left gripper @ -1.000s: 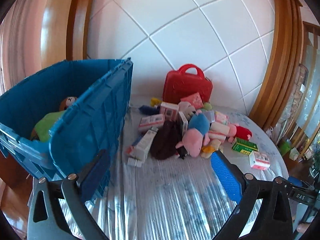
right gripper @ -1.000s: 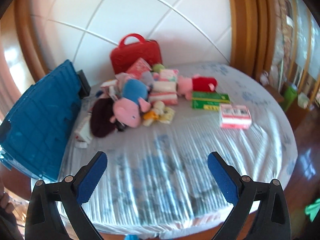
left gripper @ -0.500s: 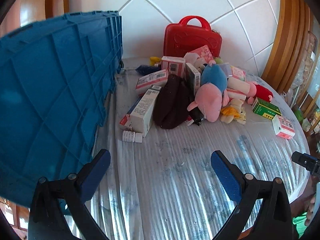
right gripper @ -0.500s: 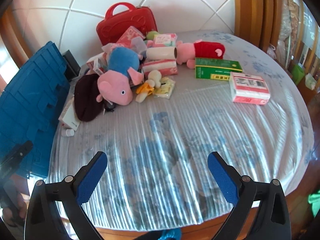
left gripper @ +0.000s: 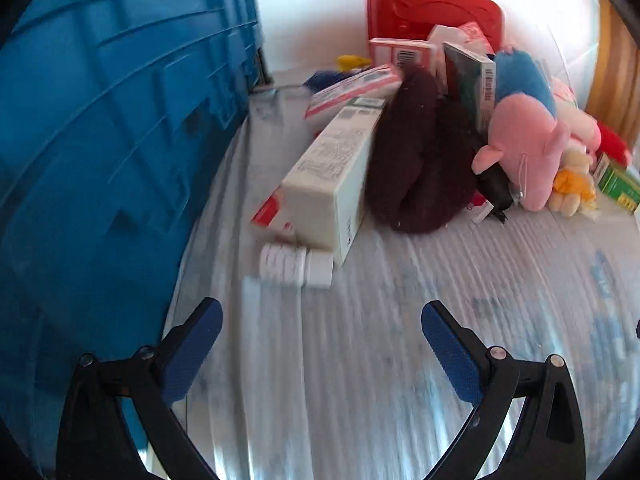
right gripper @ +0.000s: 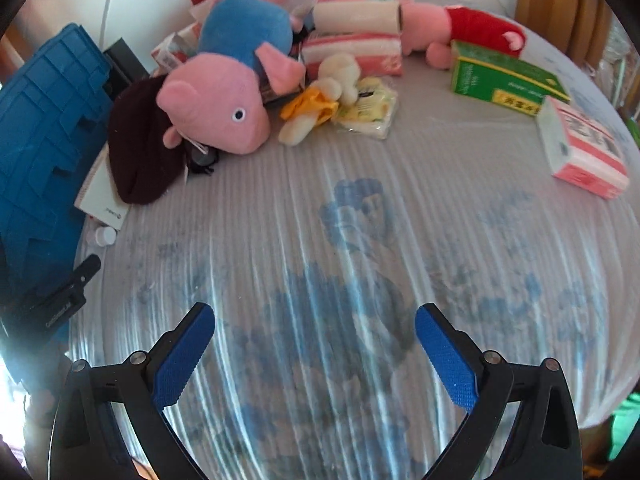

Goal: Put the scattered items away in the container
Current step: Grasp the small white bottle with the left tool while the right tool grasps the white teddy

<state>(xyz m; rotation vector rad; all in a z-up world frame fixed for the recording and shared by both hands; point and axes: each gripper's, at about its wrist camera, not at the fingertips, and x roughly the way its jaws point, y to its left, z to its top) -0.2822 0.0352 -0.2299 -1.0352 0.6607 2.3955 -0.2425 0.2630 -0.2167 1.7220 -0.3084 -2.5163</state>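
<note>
Nearest the cameras, both tools are seen spread wide with nothing between their fingers: the left gripper (left gripper: 320,330) is held low over the table (left gripper: 360,380) beside the wall of the blue container (left gripper: 100,140), and the right gripper (right gripper: 314,332) is held above the patterned cloth. Just beyond the left gripper, a small white bottle (left gripper: 296,266) is seen lying on its side, touching a long white box (left gripper: 332,176). Farther on, a dark maroon plush (left gripper: 416,152) is leaned against that box, with a pink and blue pig toy (right gripper: 232,80) resting beside it. At the right, a green box (right gripper: 500,80) and a pink box (right gripper: 580,148) are set apart. At the back, a red case (left gripper: 432,4) is stood upright.
</note>
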